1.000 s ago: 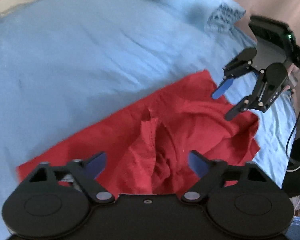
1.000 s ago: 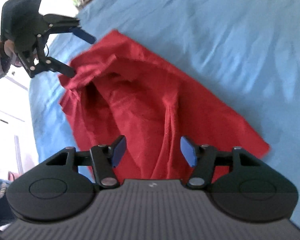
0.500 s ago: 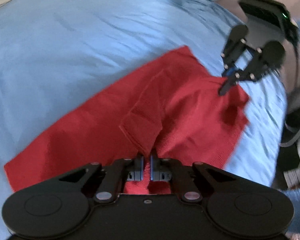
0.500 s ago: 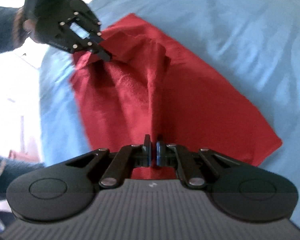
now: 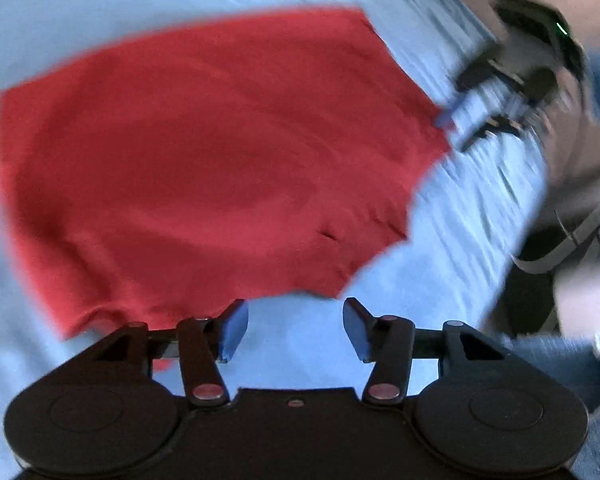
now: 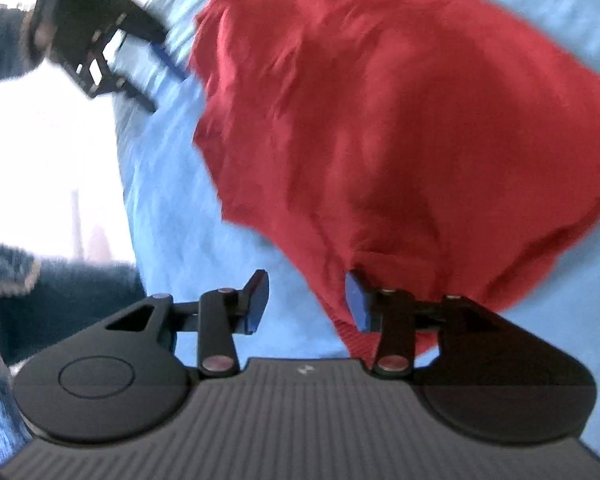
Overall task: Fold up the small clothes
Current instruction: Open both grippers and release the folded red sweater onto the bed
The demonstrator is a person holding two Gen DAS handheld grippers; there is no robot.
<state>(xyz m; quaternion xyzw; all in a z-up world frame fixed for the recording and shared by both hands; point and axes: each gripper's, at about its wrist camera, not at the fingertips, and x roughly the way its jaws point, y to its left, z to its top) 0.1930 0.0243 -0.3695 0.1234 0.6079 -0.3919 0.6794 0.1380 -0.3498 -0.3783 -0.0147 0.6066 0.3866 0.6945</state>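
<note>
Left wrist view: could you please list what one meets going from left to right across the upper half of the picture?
Crumpled red cloth garment → bare strip of light blue bedsheet → the black right tongs with blue pads, blurred.

The plain red cloth garment (image 5: 204, 160) shows no print, though blur may hide fine detail. It lies on a plain light-blue bed sheet (image 5: 452, 240). The black plastic left claw (image 5: 295, 328) and the black plastic right claw (image 6: 306, 300) both carry blue pads (image 6: 256, 304). A knitted dark-blue sleeve (image 6: 60, 296) shows a pale cuff.
</note>
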